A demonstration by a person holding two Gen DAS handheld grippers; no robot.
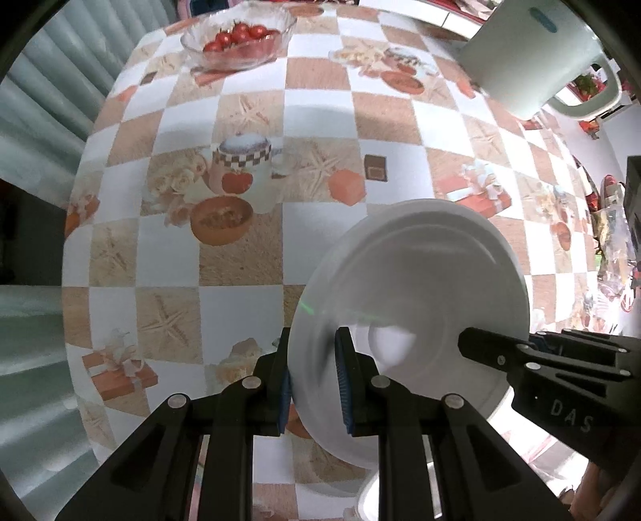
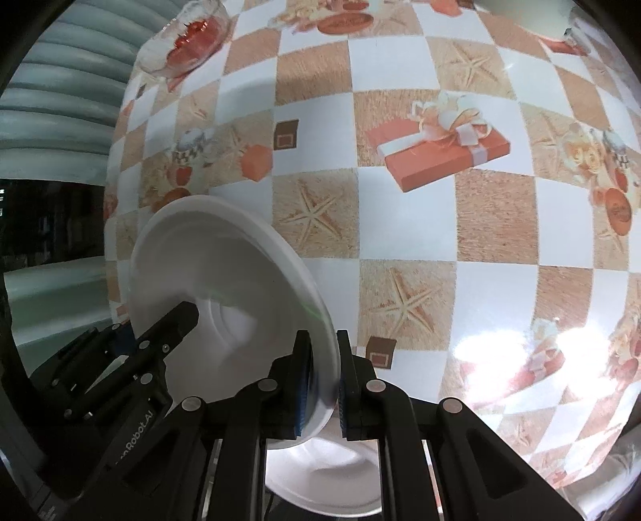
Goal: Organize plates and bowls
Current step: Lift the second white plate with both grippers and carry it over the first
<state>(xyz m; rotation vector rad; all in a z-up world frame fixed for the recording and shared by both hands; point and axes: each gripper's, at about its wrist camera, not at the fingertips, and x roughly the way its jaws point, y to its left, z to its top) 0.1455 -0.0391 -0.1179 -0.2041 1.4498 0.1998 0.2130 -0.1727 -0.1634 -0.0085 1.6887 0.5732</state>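
Observation:
A white deep plate [image 1: 420, 272] hangs tilted above the checked tablecloth, held by its rim from two sides. My left gripper [image 1: 313, 340] is shut on its near-left rim, blue pads on either face. My right gripper [image 1: 480, 348] reaches in from the right and clamps the opposite rim. In the right wrist view the same plate [image 2: 224, 256] sits left of centre, with my right gripper [image 2: 322, 340] shut on its rim and my left gripper [image 2: 180, 320] coming in at the lower left. A second white dish [image 2: 320, 473] lies on the table just beneath, partly hidden by the fingers.
A glass bowl of red tomatoes [image 1: 240, 36] stands at the far side of the table [image 1: 240, 260]. A pale green jug [image 1: 533, 52] stands at the far right. A ribbed grey wall borders the table's left edge. Cluttered items line the right edge.

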